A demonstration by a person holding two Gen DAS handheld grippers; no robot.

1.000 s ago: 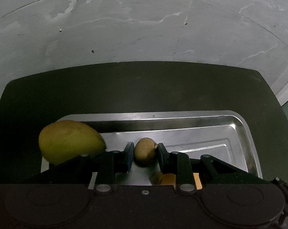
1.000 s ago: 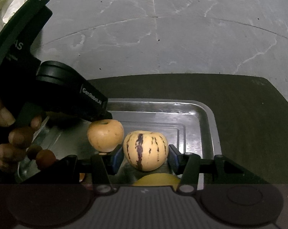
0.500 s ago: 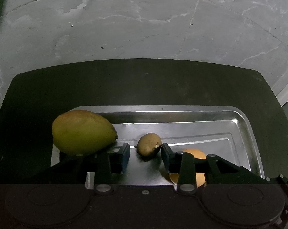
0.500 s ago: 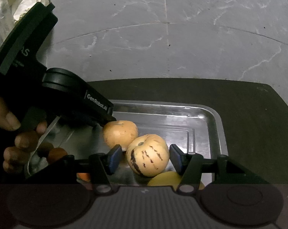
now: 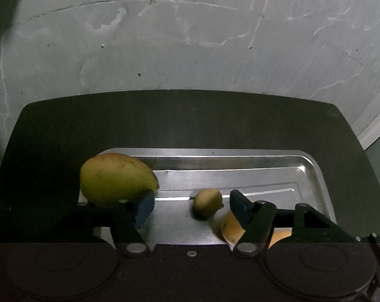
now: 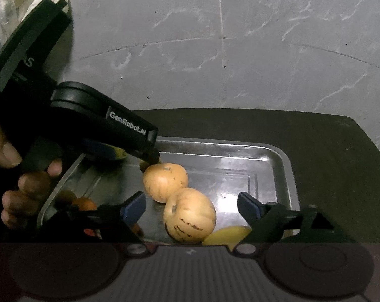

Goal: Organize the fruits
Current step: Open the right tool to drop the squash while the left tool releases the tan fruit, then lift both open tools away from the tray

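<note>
A steel tray lies on a dark mat. In the left wrist view a small brown kiwi rests on the tray, free between the spread fingers of my open left gripper. A green-yellow mango sits at the tray's left end, and an orange fruit shows behind the right finger. In the right wrist view my right gripper is open, with a striped pale melon lying loose on the tray between its fingers. A tan round fruit touches the melon from behind.
The left gripper's black body and a person's hand fill the left of the right wrist view. A yellow fruit lies at the tray's near edge, small orange-red fruits at its left. A white plastic bag lies on the grey stone floor.
Both grippers have opened. The kiwi, held a second ago, now lies on the tray. The striped melon was let go and rolled onto its side.
</note>
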